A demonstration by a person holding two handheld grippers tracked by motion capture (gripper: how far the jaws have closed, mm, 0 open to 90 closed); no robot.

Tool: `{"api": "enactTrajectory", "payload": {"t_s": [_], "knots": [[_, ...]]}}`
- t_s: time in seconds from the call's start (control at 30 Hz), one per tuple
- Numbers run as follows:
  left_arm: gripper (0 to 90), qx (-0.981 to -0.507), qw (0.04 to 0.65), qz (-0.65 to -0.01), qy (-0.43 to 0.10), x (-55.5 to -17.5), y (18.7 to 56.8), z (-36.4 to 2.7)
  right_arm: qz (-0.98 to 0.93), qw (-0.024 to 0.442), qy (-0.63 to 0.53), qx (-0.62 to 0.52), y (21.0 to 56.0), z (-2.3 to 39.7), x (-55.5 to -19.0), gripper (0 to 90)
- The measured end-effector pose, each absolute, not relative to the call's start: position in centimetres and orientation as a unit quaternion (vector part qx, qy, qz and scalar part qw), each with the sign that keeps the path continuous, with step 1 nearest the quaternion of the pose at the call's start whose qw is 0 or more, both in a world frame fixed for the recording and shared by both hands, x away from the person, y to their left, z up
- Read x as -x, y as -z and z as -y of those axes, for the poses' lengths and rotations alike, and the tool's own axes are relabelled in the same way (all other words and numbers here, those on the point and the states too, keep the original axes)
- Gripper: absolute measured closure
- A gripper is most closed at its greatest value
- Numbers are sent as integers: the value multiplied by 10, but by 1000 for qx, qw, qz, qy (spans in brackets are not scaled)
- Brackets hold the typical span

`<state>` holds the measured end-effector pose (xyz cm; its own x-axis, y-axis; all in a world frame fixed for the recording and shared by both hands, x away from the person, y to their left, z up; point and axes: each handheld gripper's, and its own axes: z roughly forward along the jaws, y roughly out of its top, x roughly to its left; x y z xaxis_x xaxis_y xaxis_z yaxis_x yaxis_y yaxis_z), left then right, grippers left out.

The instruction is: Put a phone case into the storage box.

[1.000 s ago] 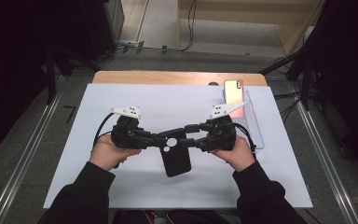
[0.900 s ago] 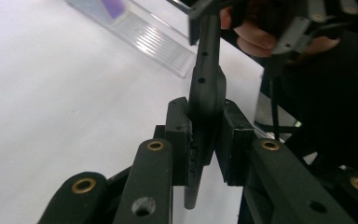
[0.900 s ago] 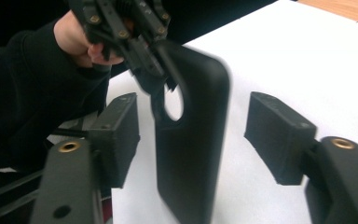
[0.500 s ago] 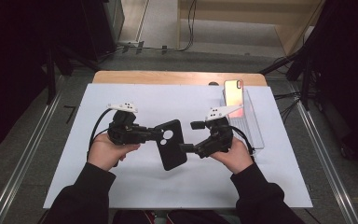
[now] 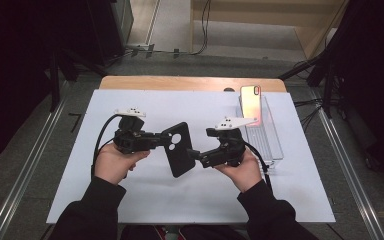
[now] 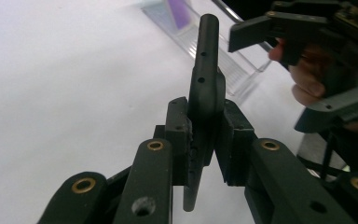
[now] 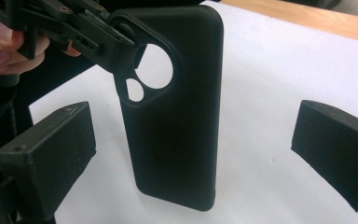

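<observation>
high view: the black phone case [image 5: 178, 150] hangs above the white mat [image 5: 130, 200], pinched at its camera-hole end by the left gripper [image 5: 156, 141]. the right gripper [image 5: 194, 154] stands spread beside it, not touching. it looks light, thin and bendy; best gripped across a flat edge.

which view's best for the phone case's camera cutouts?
Right gripper view: the case faces the camera, both round cutouts clear. High view shows it small and tilted. Left gripper view shows its edge only.
</observation>
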<state>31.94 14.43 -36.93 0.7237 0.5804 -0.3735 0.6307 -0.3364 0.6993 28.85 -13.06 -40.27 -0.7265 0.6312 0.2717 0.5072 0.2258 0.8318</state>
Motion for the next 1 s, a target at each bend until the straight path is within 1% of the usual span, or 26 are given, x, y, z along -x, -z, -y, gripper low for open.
{"api": "enactTrajectory", "payload": {"t_s": [0.2,0.37,0.6,1.0], "knots": [[768,-806,437,-399,20,-316,367,-139,-775,86,-495,-383,407,121,-285,0],[768,-801,442,-404,16,-312,366,-134,-771,106,-487,-396,410,113,-283,0],[769,-800,434,-413,7,-308,369,-127,-778,117,-475,-394,415,99,-280,0],[768,-795,433,-425,11,-301,371,-116,-778,125,-464,-404,422,87,-281,0]]}}
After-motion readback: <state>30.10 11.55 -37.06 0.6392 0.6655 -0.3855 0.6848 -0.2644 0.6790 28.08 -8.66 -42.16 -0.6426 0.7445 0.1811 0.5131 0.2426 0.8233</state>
